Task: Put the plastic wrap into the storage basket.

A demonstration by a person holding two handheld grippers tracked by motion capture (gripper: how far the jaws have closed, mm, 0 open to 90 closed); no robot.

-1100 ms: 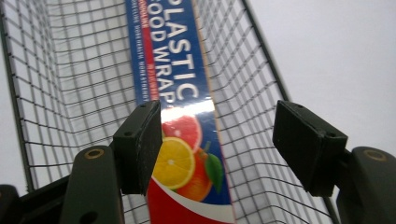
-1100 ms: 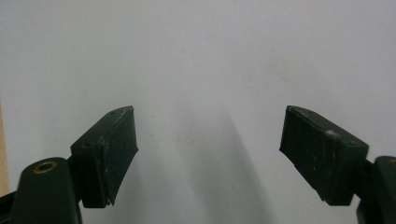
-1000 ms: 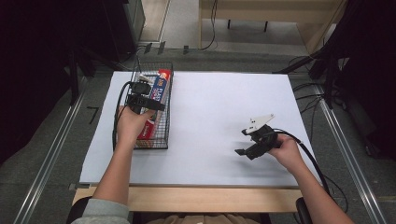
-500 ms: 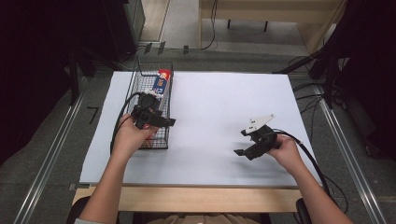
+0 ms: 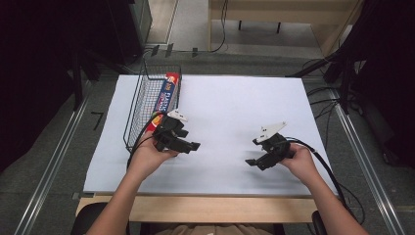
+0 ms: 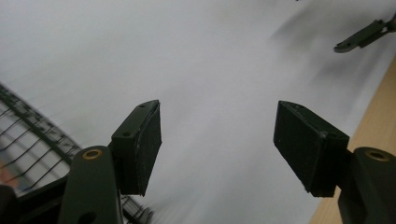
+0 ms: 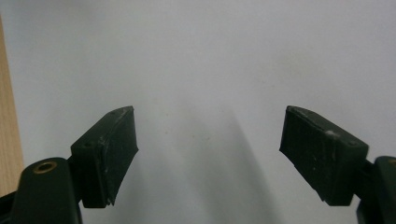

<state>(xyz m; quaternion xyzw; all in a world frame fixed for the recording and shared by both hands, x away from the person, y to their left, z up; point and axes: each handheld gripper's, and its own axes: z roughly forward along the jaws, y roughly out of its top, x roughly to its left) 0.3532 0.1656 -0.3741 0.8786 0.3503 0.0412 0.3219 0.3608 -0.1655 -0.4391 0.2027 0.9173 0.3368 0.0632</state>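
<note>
A black wire basket [image 5: 142,105] stands at the left of the white table sheet [image 5: 230,107], with a long red and blue box [image 5: 164,98] lying inside it. My left gripper [image 5: 188,144] hovers just right of the basket's near end, open and empty, pointing right. In the left gripper view its pads [image 6: 142,144] stand wide apart over white sheet, the basket's mesh [image 6: 32,140] at lower left. My right gripper [image 5: 254,161] is open and empty at the sheet's front right, its pads [image 7: 112,149] spread over bare white surface.
The wooden table edge [image 5: 205,208] runs along the front. Dark equipment and cables surround the table on the left, right and back. The other gripper's jaw tip [image 6: 362,37] shows at the upper right of the left gripper view.
My left gripper has come out of the basket, moving toward the front and to the right, with nothing in it. The box stays in the basket. The right gripper has barely moved.
</note>
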